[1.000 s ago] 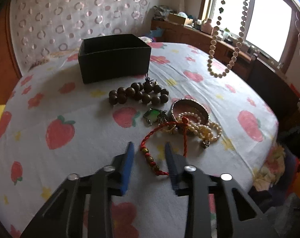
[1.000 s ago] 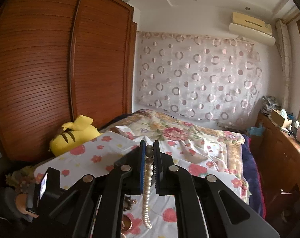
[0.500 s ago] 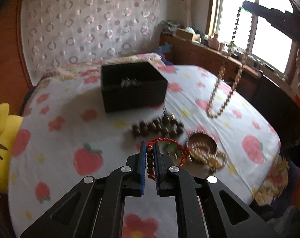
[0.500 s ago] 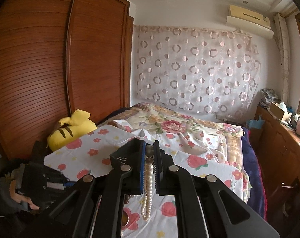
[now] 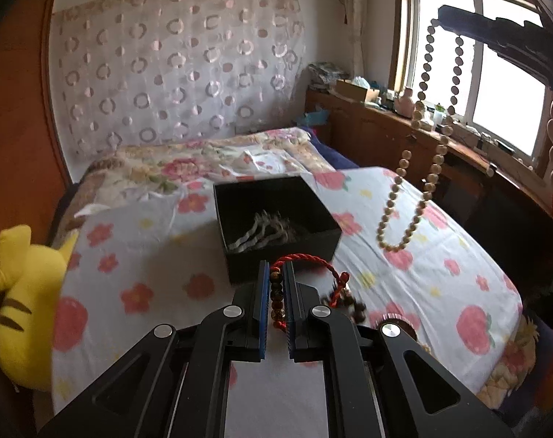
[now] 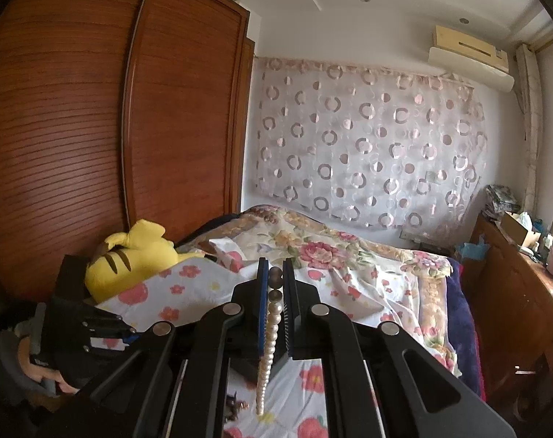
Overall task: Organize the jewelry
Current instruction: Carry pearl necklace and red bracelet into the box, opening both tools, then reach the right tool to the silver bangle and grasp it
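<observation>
Jaws of the left gripper point(image 5: 277, 280) are clamped on a red cord bracelet point(image 5: 305, 261), its brown beads pinched between the blue pads and its braided loop arching out over the near wall of the black box point(image 5: 322, 235). That box stands open on the strawberry-print sheet point(image 5: 433, 273) and holds a pale, chain-like piece (too blurred to name) on its floor. Just right of the fingers, dark wooden beads point(image 5: 351, 303) lie on the sheet, blurred. The right gripper point(image 6: 275, 278) is likewise closed on a pearl necklace point(image 6: 267, 350), gripping it near its top so the strand hangs straight down between the pads toward the sheet. In the left wrist view the same necklace dangles as a long loop in front of the window, right of the box. A yellow plush toy point(image 6: 130, 255) sits at the bed's edge beside the wooden wardrobe point(image 6: 94, 116).
</observation>
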Tool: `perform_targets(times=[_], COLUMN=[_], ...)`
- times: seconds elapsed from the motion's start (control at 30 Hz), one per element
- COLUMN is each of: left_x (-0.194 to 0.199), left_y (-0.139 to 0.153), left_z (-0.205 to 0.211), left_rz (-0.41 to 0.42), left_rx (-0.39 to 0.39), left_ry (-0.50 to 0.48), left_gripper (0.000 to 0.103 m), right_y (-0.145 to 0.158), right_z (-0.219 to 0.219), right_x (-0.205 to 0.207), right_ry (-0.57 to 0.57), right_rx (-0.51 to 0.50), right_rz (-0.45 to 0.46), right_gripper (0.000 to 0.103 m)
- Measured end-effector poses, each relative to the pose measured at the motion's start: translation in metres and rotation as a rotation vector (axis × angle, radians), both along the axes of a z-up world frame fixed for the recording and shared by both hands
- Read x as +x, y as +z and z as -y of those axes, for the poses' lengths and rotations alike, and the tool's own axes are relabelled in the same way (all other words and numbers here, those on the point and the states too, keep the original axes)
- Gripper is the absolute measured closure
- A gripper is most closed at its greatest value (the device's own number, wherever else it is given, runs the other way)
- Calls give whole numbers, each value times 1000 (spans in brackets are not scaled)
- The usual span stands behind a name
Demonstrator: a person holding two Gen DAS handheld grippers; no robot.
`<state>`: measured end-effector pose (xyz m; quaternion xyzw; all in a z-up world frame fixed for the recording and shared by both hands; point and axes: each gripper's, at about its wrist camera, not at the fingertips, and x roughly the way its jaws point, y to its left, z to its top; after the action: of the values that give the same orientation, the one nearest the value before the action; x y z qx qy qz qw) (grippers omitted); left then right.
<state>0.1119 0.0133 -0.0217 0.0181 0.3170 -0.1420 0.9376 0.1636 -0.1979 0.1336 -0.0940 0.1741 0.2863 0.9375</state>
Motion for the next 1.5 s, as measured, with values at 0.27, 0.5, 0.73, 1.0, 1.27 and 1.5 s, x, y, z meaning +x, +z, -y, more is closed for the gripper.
perform_targets(times=[0.27, 0.5, 0.73, 1.0, 1.27, 1.5], left_x=[29, 57, 81, 107, 137, 150], left_y=[17, 12, 1, -10, -17, -17], left_z=[-11, -12, -10, -3, -3, 0], left_rz=[29, 11, -23, -61, -98, -101], left_rx=[-24, -37, -41, -27, -23, 2], left_ry=[45, 75, 87, 99, 120, 130], left_gripper=[97, 97, 96, 96, 96, 96], right_y=[12, -3, -55, -123, -150, -147], right_z=[-21, -34, -44, -48, -44, -36], right_x=[21, 52, 78, 87, 87, 74], right_ry=[0, -15, -36, -37, -31, -17], right_rx=[3, 19, -12, -68, -72, -62], right_rz=[14, -51, -158, -251, -300, -286], right_gripper=[94, 94, 94, 94, 93, 79])
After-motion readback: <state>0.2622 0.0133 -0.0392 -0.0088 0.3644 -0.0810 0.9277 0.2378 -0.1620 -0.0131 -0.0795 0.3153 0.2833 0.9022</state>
